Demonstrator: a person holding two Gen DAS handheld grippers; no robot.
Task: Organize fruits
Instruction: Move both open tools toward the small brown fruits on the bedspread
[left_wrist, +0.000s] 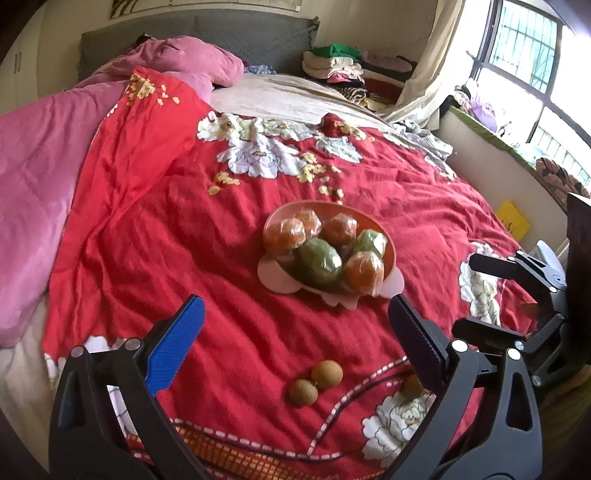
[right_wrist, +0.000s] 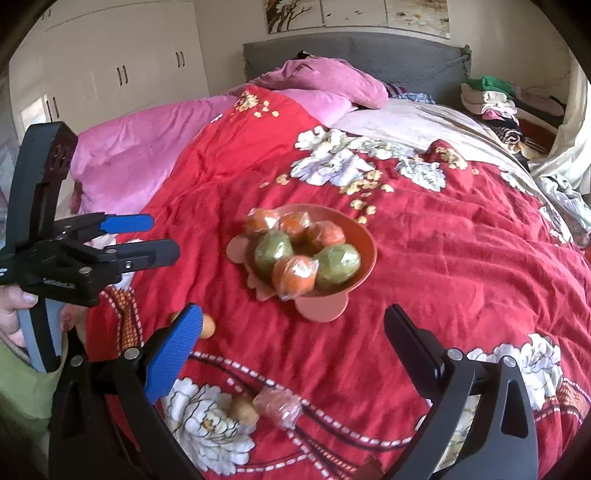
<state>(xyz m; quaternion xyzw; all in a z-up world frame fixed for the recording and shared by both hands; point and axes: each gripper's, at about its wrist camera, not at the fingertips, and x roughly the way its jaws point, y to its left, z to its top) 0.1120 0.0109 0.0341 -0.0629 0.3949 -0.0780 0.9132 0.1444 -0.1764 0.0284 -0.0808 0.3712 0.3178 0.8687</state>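
red floral quilt (left_wrist: 229, 266) covers the bed, and i see my pink bowl (left_wrist: 389, 254) sitting near its middle, filled with wrapped orange fruits (left_wrist: 364, 271) and wrapped green fruits (left_wrist: 319, 262). my left tool (left_wrist: 295, 347) is spread wide and empty above two small brown fruits (left_wrist: 316, 382) lying touching each other near the bed's near edge. my right tool (right_wrist: 291, 347) is also spread and empty; below it a wrapped orange fruit (right_wrist: 277, 405) lies just beside a small tan fruit (right_wrist: 243, 409) on the quilt. i can read no writing or labels on the wrappers.
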